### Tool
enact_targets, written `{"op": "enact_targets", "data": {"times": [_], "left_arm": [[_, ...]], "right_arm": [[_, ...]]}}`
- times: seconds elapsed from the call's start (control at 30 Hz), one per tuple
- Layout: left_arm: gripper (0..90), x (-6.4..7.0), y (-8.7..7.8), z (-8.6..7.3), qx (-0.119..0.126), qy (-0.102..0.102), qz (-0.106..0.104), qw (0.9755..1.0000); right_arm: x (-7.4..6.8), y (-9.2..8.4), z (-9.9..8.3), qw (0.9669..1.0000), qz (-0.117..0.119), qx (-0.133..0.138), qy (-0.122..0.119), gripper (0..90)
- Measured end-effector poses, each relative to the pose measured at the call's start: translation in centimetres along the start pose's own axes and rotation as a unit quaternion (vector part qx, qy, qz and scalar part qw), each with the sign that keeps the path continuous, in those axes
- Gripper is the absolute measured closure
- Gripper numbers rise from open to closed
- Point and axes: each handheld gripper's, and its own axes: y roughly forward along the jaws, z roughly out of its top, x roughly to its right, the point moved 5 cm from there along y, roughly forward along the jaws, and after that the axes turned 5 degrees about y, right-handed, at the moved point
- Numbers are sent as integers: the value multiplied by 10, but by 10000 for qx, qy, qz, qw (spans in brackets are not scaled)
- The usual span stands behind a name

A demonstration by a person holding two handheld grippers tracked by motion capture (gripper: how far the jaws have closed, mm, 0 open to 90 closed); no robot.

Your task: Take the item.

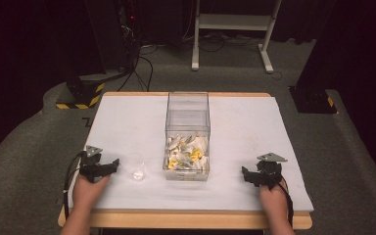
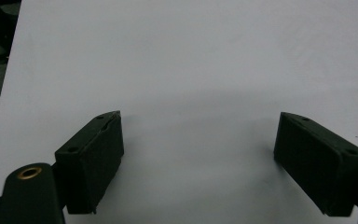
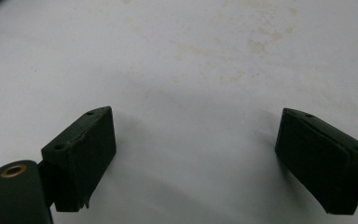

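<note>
— On the table point(image 1: 127, 122), how far along was the work?
— Barely begun, I judged; one clear box point(image 1: 188, 134) stood mid-table with a heap of pale and yellow bits I could not count; one small cup point(image 1: 136, 167) sat just beside the left gripper point(image 1: 111, 163), untouched.
— And the tools?
— Left gripper and right gripper point(image 1: 246, 174) both gaped wide, holding nothing.

- The right gripper point(image 3: 193, 158) looks down along its two black jaws, which rise from the bottom corners and stand wide apart; nothing lies between them
- The white table surface point(image 3: 182, 56) spreads behind and beneath the jaws; faint yellowish stains point(image 3: 256, 44) mark its upper right part
- Soft shadows fall on the surface just beside each jaw
- A brass-ringed hole point(image 3: 13, 170) shows on the black part at lower left
</note>
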Motion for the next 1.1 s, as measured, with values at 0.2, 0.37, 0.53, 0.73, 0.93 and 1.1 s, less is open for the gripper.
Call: {"op": "enact_targets", "data": {"times": [0.2,0.37,0.53,0.73,0.93,1.1], "left_arm": [[160,0,0,0,3,-4,17,10000],[160,0,0,0,3,-8,11,10000],[160,0,0,0,-4,-5,10,10000],[172,1,-1,0,7,27,17,10000],[171,0,-1,2,-123,66,-47,9999],[158,1,-5,4,1,98,-180,9998]], "right_arm": [[0,0,0,10000,22,-6,-9,118],[0,0,0,10000,23,-7,-10,118],[1,0,0,10000,23,-6,-16,118],[0,0,0,10000,18,-5,-11,118],[0,0,0,10000,15,-5,-11,118],[0,0,0,10000,17,-5,-19,118]]}}
